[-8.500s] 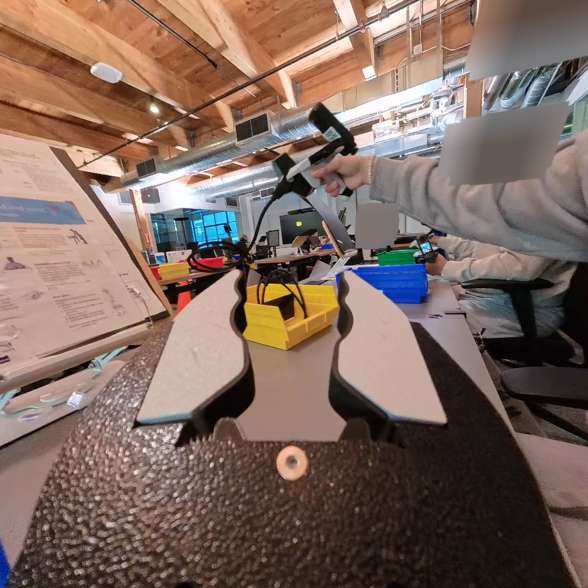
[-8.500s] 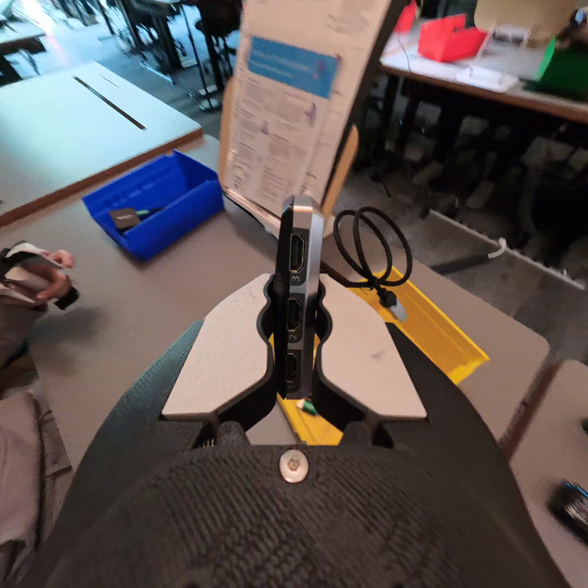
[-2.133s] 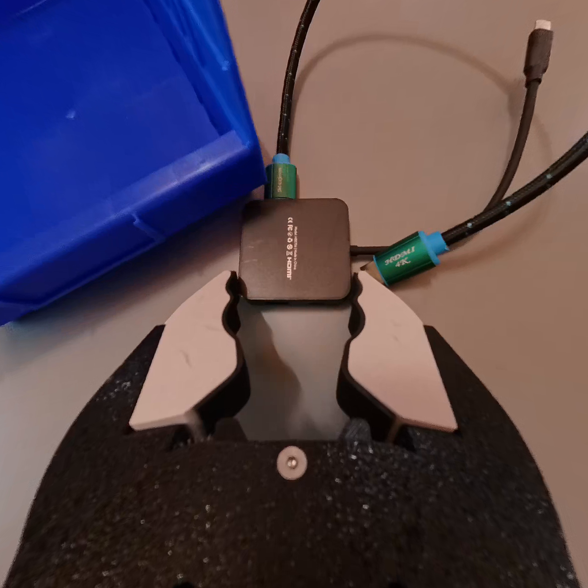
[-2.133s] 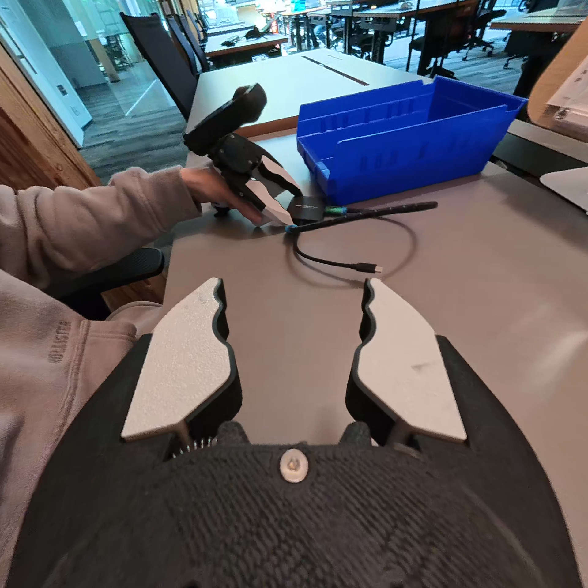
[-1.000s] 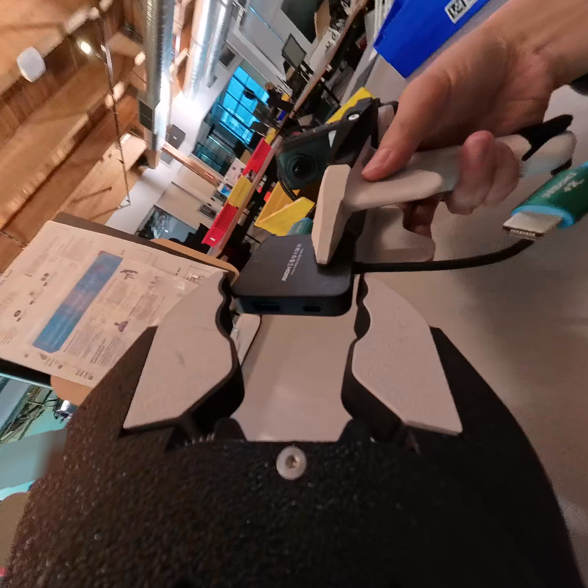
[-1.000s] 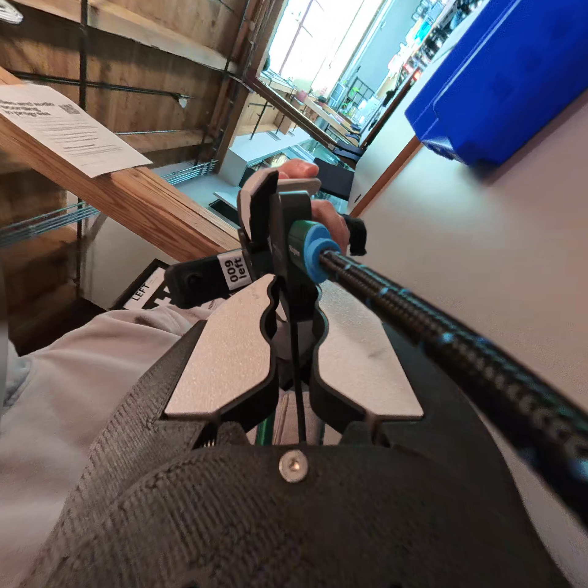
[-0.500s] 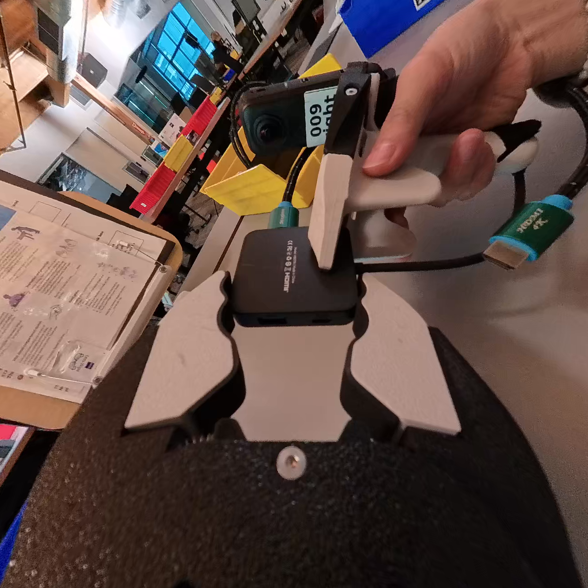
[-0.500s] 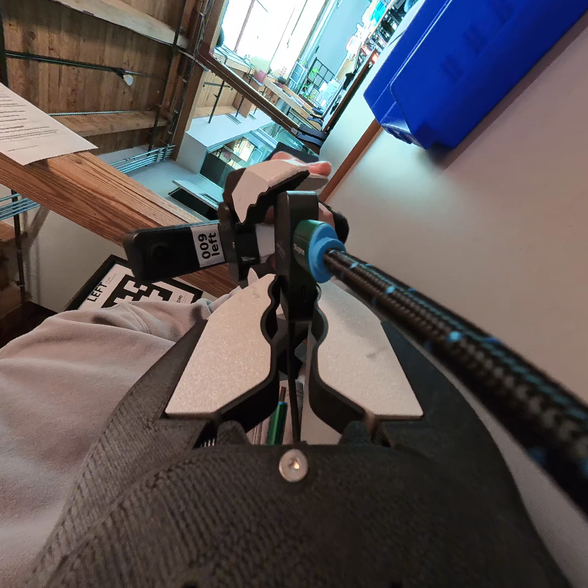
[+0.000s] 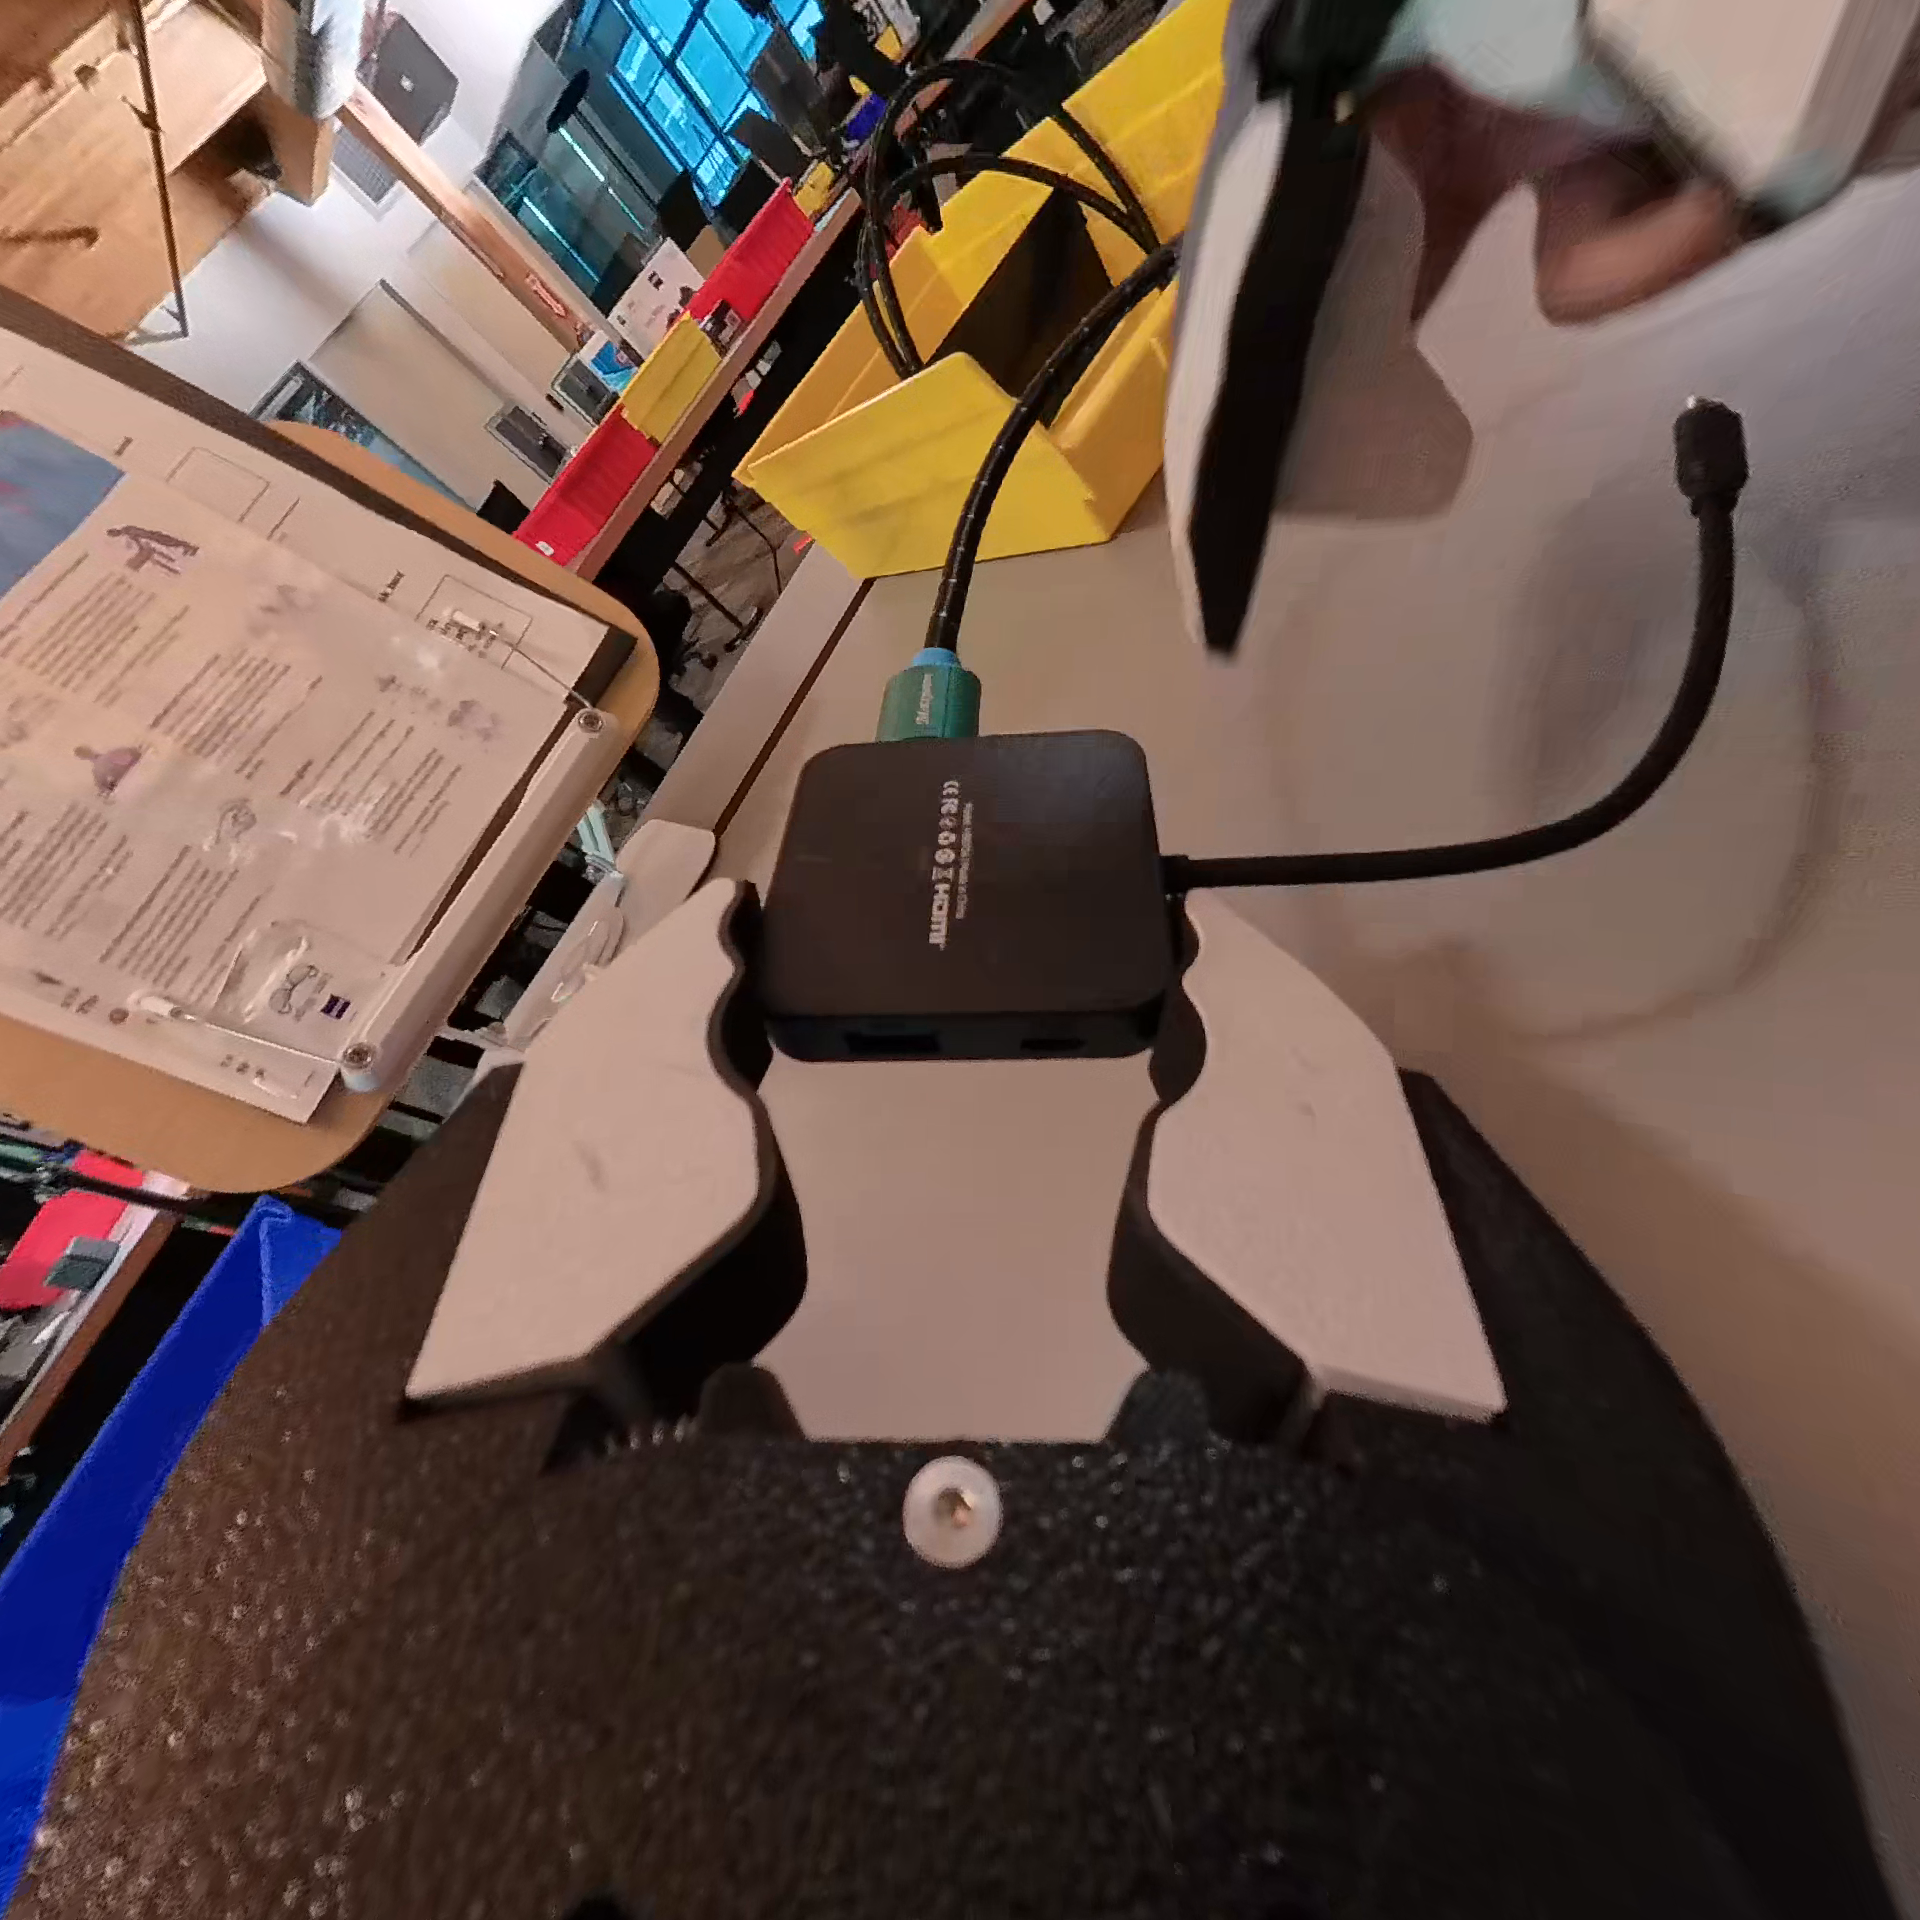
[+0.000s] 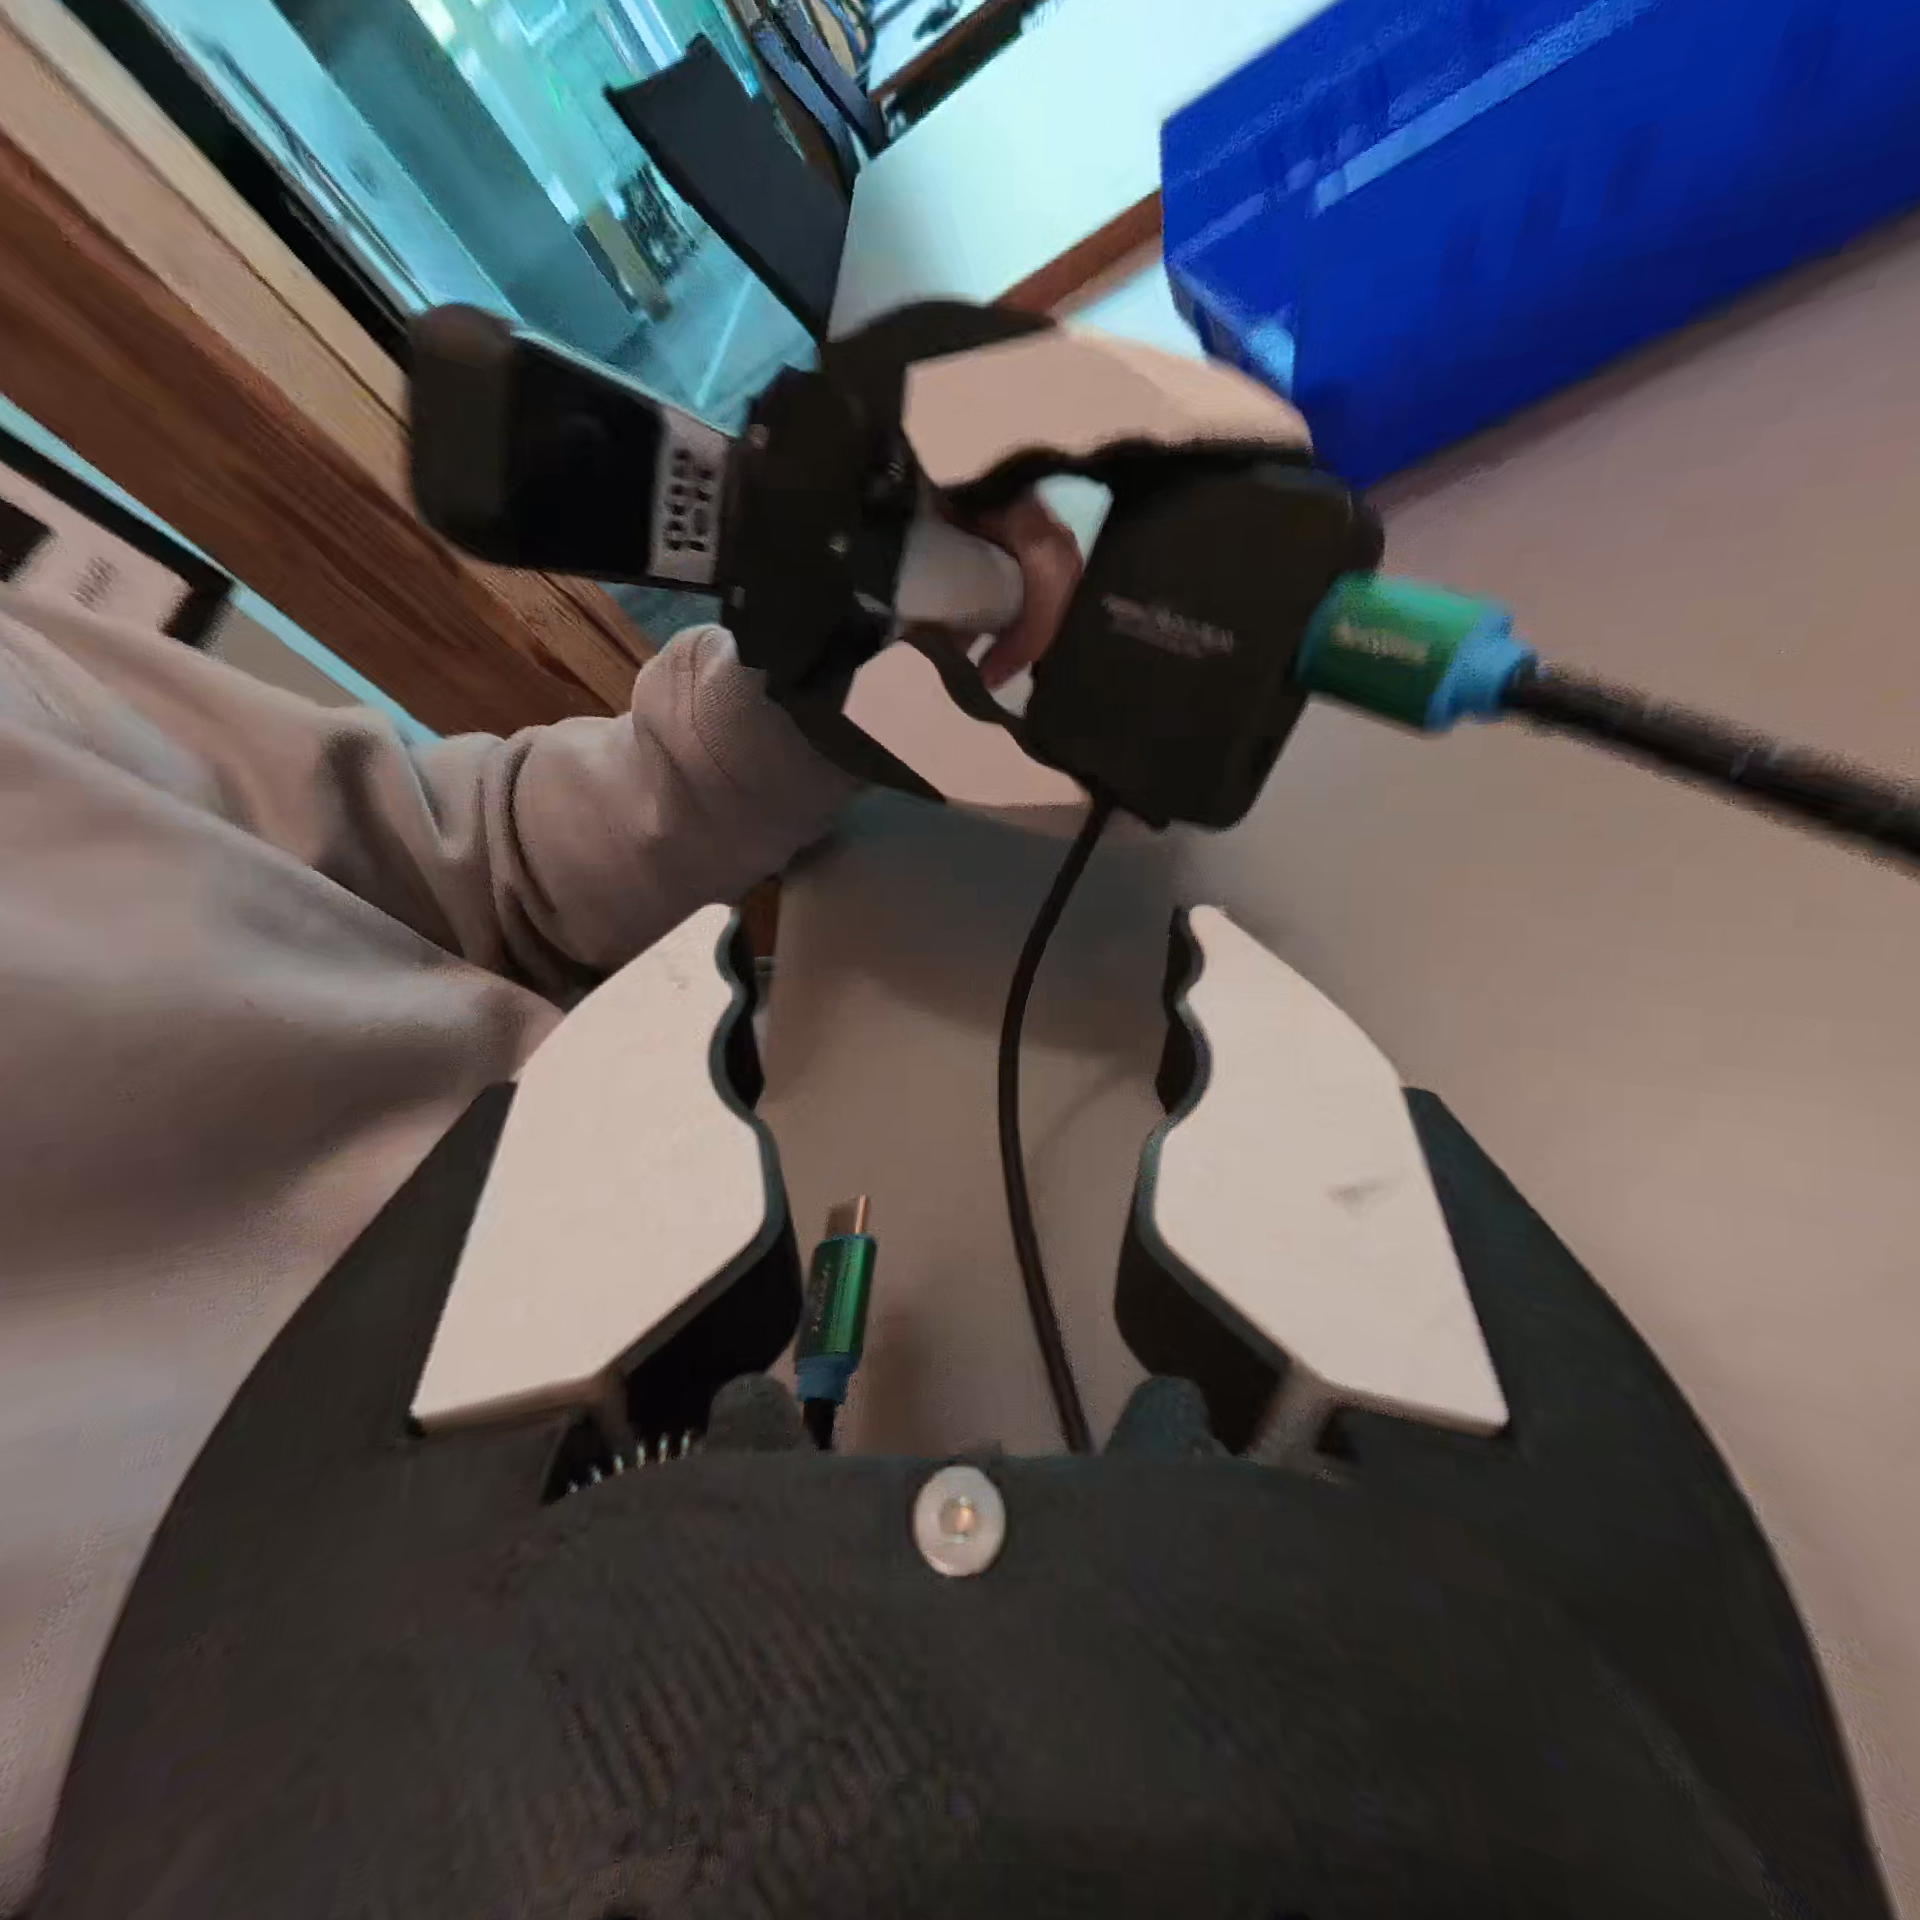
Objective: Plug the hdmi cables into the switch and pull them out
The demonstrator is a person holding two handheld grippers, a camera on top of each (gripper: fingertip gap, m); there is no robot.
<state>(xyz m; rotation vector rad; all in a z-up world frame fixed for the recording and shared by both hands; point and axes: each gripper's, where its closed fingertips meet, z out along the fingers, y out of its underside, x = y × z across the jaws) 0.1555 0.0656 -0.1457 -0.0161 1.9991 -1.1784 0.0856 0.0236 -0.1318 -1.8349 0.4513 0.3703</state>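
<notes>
Withdrawn and spread, right gripper [image 10: 961, 1023] leaves left gripper [image 9: 961, 971] pinching the light, rigid black square switch [image 9: 961, 883]; grasp the green-shelled plug [image 9: 928, 704] at 12 o'clock.

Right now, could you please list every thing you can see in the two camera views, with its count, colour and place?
switch: 1, black, on the table, gripped at its sides by the left gripper
plugged HDMI connector: 1, green and blue, in the switch's far side
loose HDMI connector: 1, green and blue, on the table between the right gripper's fingers
thin cable: 1, black, leaving the switch's side
yellow bin: 1, behind the switch, holds cables
blue bin: 1, far side of the table
table: 1, pale grey
left gripper: 1, shut on the switch
right gripper: 1, open, holding nothing
</notes>
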